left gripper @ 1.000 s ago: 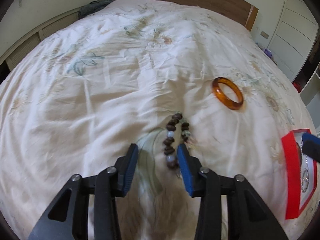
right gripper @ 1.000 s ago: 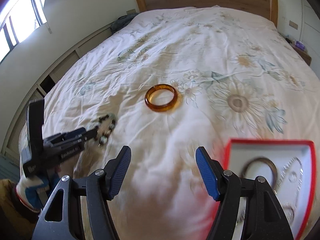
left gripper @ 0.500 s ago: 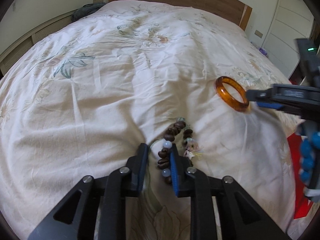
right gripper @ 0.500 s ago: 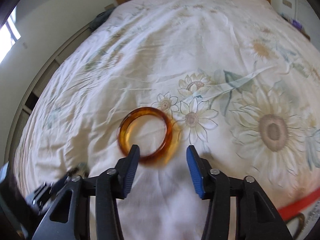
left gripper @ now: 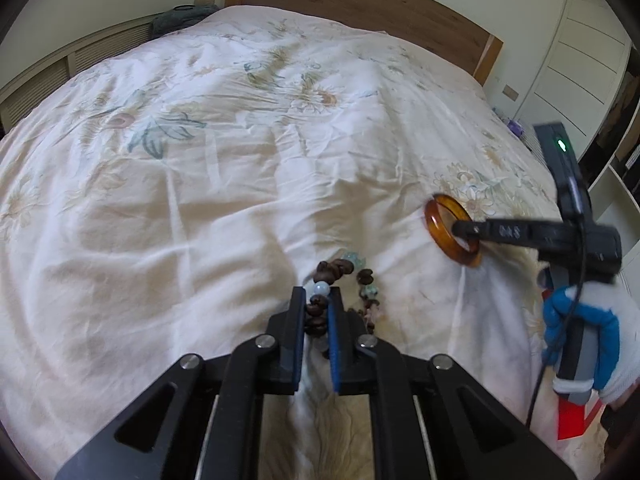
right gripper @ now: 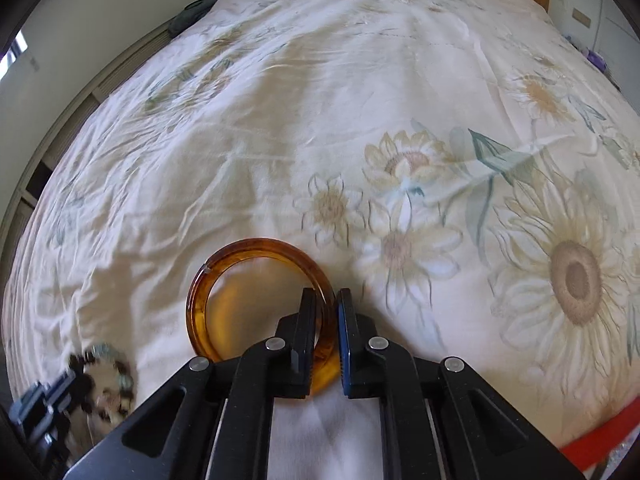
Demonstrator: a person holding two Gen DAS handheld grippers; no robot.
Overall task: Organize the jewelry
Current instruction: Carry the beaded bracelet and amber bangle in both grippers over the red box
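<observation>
In the left wrist view, the left gripper [left gripper: 316,312] is seen pressed together on one side of the bead bracelet [left gripper: 340,292], a few dark beads and a pale one being pinched between the blue pads while the rest of the loop lies on the bedspread [left gripper: 200,200] just ahead and to the right of the tips; the loop's long axis runs away from the claw toward the headboard [left gripper: 360,4]. To the right of the bracelet, and apart from it, the amber bangle [left gripper: 452,236] is seen tilted off the cloth, with one finger of the other claw passed through its ring, gripped by a gloved hand [left gripper: 580,336]. A red box [left gripper: 572,420] shows at the lower right, nearer the right hand than the left. In the right wrist view, the right gripper [right gripper: 326,320] is seen clamped on the near right part of the bangle's rim [right gripper: 256,280], one finger inside the ring and one outside. The beads [right gripper: 104,380] are blurred to the left of the bangle. A red edge of the box [right gripper: 600,440] lies to the right of it, well apart, and nothing is seen between bangle and box but open bedspread, so a lift and carry rightward is judged unobstructed
</observation>
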